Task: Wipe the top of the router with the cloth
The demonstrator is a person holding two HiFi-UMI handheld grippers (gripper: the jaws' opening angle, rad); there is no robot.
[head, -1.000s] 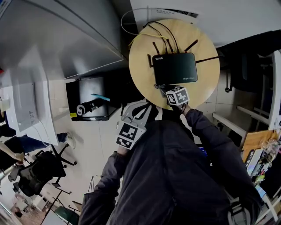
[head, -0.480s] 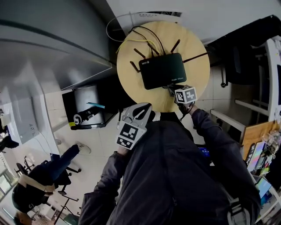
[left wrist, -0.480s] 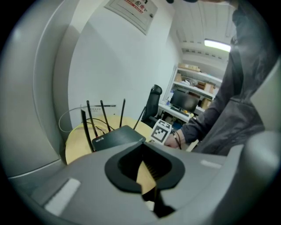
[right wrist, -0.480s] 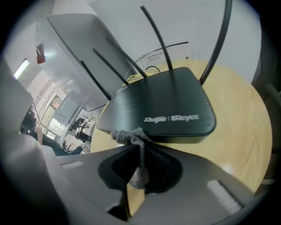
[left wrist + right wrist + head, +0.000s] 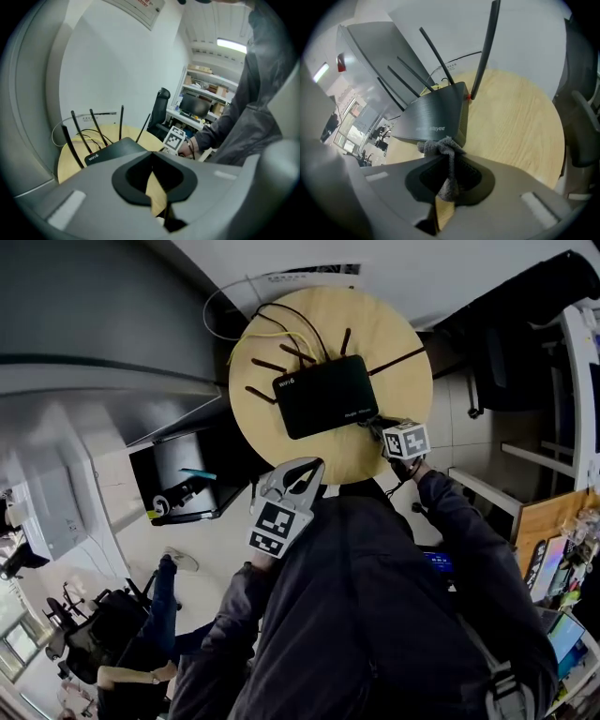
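Observation:
A black router (image 5: 323, 395) with several antennas lies on a round wooden table (image 5: 394, 343). My right gripper (image 5: 377, 427) is at the router's near right corner. It is shut on a small grey cloth (image 5: 439, 147), whose bunched end touches the router's (image 5: 436, 115) front edge. My left gripper (image 5: 307, 468) hangs off the table's near edge, close to my body, jaws together and nothing in them. From the left gripper view the router (image 5: 110, 147) lies just ahead of the left gripper (image 5: 152, 168), with the right gripper's marker cube (image 5: 175, 138) beyond it.
Yellow and black cables (image 5: 281, 324) run from the router's back off the table's far edge. A grey cabinet (image 5: 112, 324) stands to the left and a black office chair (image 5: 511, 352) to the right. A dark box (image 5: 183, 484) sits on the floor left of the table.
My right gripper with the cloth has slid right along the router's near edge to its right corner. The head view has swung, shifting the table left. The left gripper has stayed put.

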